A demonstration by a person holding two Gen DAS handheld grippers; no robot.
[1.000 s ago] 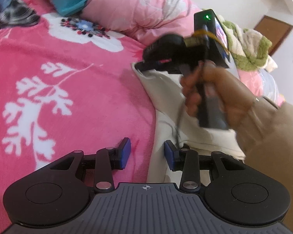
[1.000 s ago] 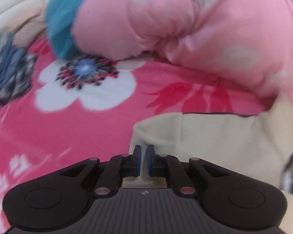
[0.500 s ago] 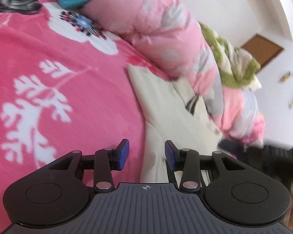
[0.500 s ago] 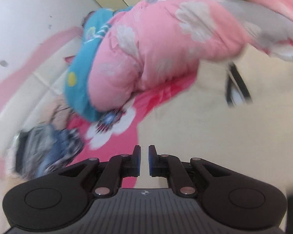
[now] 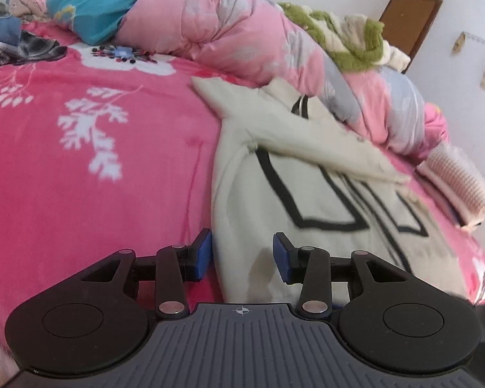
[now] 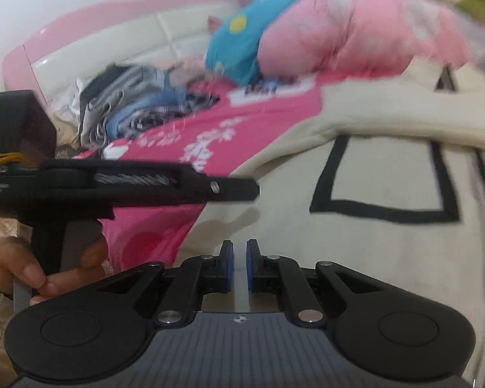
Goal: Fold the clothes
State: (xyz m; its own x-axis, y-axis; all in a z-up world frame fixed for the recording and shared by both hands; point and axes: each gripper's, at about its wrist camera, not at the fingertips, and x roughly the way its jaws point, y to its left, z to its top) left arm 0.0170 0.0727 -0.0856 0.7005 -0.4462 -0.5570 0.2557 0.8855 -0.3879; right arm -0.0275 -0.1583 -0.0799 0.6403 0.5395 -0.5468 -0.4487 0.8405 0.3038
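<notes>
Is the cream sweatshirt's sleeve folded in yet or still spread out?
Folded in: one sleeve lies across the cream sweatshirt, covering the top of its black lettering. The other sleeve cannot be seen.

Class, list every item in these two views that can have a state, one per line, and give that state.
Left claw: open, straddling the garment's edge.
Right claw: nearly shut, nothing visibly held.
Cream sweatshirt: lying on the bed, one sleeve folded across its front.
Pink duvet: bunched up.
Pile of clothes: stacked near the headboard.
Pink floral blanket: spread flat.
</notes>
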